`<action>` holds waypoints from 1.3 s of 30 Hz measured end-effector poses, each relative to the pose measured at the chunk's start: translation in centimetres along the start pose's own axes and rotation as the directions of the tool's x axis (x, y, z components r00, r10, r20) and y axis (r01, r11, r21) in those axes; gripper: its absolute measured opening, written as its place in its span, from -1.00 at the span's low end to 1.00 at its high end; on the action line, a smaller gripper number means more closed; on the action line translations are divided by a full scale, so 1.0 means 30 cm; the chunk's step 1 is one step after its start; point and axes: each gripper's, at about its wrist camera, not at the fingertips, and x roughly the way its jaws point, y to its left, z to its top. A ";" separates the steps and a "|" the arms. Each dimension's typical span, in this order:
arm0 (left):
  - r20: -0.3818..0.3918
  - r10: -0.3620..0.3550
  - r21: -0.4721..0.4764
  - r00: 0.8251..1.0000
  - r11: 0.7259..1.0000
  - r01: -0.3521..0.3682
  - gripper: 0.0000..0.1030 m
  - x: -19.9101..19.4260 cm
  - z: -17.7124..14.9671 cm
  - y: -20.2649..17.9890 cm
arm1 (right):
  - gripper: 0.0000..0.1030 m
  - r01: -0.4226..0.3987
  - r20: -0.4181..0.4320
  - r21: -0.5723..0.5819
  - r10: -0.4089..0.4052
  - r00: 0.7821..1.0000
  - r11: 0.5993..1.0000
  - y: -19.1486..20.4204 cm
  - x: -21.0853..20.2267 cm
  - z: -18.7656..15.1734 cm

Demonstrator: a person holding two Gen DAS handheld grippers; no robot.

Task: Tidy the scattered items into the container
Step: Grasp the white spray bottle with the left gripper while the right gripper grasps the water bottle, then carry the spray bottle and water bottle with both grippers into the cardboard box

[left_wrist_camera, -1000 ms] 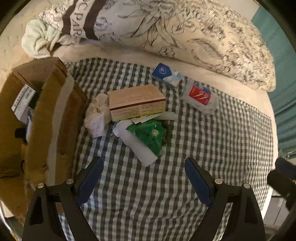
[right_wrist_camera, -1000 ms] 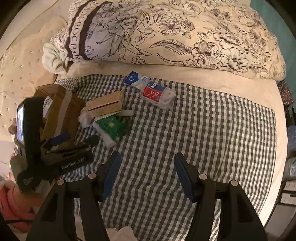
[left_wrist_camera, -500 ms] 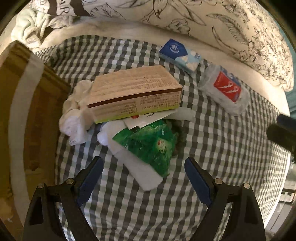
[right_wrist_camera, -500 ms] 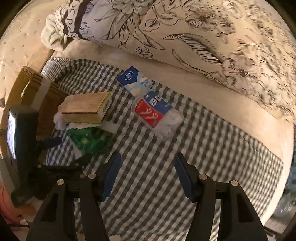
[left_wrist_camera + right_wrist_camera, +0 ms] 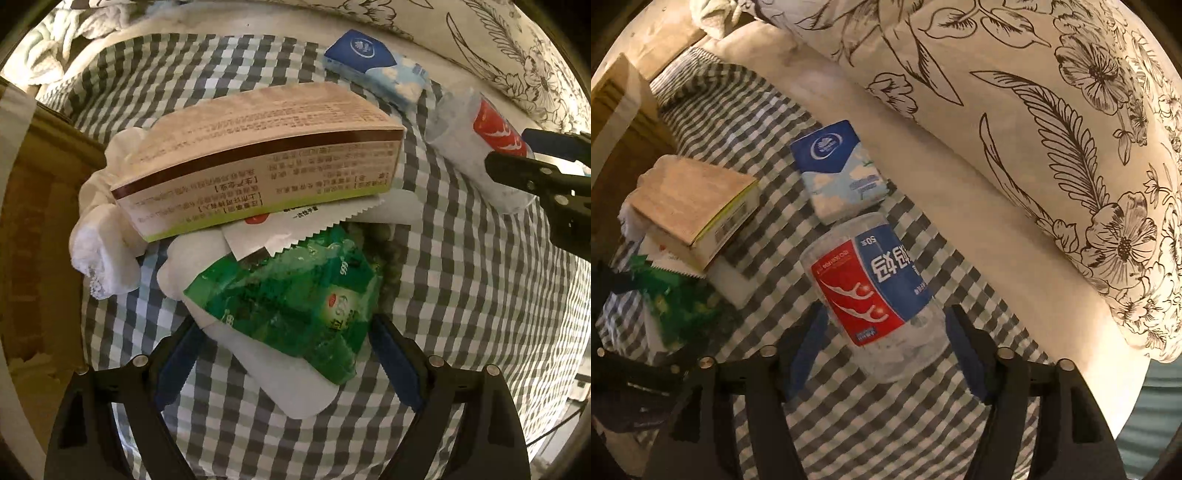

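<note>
Left gripper (image 5: pixel 284 354) stood wide, jaws either side of the green packet (image 5: pixel 295 306), not pressing. Right gripper (image 5: pixel 886 347), jaws just widening, straddled the plastic bottle (image 5: pixel 875 288) ungripped on checked cloth (image 5: pixel 886 424).

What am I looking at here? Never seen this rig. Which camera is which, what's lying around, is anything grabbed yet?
No robot: a person holds one pair of tongs in each hand, each with a fisheye camera looking along its fingers.

The left wrist view shows the left tongs open, straddling a green packet without pressing it. Behind it lie a white sachet, a tan carton and a crumpled white cloth, with a cardboard box at the left edge.

The right wrist view shows the right tongs, their jaws just opened wider, either side of a lying plastic bottle, not gripping it. A blue tissue pack sits just beyond.

Everything rests on a checked cloth beside a floral pillow. Nothing is held yet.
</note>
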 end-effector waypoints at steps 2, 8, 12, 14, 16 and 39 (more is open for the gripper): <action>0.002 -0.005 0.004 1.000 1.000 0.005 0.68 0.001 -0.002 0.002 | 0.41 -0.015 0.000 0.013 0.015 1.000 1.000 -0.010 0.010 0.006; 0.006 -0.030 -0.006 1.000 1.000 0.030 0.29 -0.018 -0.014 0.031 | 0.48 -0.032 -0.031 0.014 0.033 0.999 0.999 -0.024 0.058 0.028; 0.022 -0.065 -0.008 0.998 0.998 0.065 -0.11 -0.057 -0.020 0.052 | 0.45 -0.088 -0.037 0.127 0.094 0.995 0.988 -0.082 0.066 0.010; 0.028 -0.063 -0.002 0.998 0.998 0.063 -0.16 -0.076 -0.023 0.058 | 0.44 -0.126 -0.039 0.189 0.136 0.990 0.974 -0.107 0.057 -0.008; 0.032 -0.063 0.003 0.997 0.998 0.063 -0.17 -0.091 -0.027 0.068 | 0.44 -0.163 -0.024 0.251 0.175 0.984 0.954 -0.130 0.036 -0.038; -0.035 -0.069 0.038 0.997 0.997 0.070 0.23 -0.023 -0.012 0.041 | 0.44 -0.196 -0.009 0.468 0.226 0.974 0.862 -0.128 -0.080 -0.232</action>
